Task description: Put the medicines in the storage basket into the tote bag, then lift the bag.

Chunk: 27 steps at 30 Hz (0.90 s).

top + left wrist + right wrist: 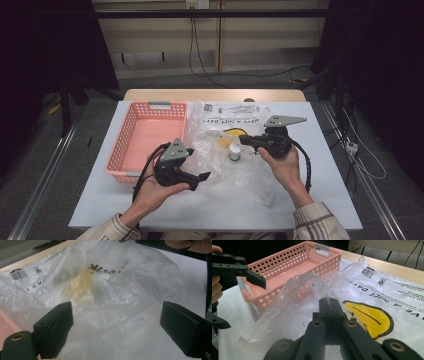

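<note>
One crinkly clear plastic bag point(235, 150), printed "HAVE A NICE DAY!", is pinched by the clenched right claw point(329, 302); at its eight o'clock, the left claw point(204, 177) gapes.

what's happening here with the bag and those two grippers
A person at a table holds a gripper in each hand and is working on a clear plastic bag printed with a yellow smiley. The right gripper is shut on a pinch of the bag's film and holds it raised. The left gripper has its jaws open, facing the bag's near side without gripping it. A small white container sits inside the bag. A pink basket stands beside the bag with nothing visible in it.
</note>
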Each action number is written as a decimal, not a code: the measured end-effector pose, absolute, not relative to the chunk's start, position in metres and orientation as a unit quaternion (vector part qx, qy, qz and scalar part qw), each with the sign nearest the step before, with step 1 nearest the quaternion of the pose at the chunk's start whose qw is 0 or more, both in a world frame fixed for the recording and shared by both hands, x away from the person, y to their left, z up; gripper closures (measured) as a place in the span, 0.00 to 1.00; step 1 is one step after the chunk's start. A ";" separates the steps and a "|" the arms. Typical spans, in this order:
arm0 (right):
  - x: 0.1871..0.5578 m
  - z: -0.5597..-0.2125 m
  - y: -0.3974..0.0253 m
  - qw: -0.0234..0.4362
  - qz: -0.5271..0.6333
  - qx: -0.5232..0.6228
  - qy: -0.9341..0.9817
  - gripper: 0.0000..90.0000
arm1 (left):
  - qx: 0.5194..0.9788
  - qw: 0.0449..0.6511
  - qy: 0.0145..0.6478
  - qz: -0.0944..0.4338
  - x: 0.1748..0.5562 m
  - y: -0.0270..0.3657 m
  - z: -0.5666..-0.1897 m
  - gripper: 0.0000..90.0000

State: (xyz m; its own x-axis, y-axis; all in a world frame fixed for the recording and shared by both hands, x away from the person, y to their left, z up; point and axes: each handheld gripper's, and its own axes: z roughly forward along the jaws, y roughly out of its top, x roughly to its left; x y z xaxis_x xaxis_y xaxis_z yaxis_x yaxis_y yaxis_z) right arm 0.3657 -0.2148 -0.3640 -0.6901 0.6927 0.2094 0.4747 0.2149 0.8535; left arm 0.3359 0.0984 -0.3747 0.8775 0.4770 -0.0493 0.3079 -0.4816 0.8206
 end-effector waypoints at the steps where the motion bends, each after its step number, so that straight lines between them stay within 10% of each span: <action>1: 0.365 -0.364 -0.215 0.109 0.499 0.379 0.771 1.00 | 0.855 0.455 0.232 0.087 0.335 0.100 -0.376 0.14; 27: 0.354 -0.388 -0.214 0.089 0.464 0.390 0.791 1.00 | 0.863 0.438 0.232 0.097 0.313 0.114 -0.394 0.14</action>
State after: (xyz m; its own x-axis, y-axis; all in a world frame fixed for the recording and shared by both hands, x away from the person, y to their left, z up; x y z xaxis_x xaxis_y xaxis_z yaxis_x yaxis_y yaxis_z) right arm 0.3544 -0.2138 -0.3878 -0.6807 0.6985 0.2209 0.5335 0.2660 0.8029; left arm 0.3128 0.1144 -0.3944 0.8738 0.4849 -0.0362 0.3156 -0.5090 0.8008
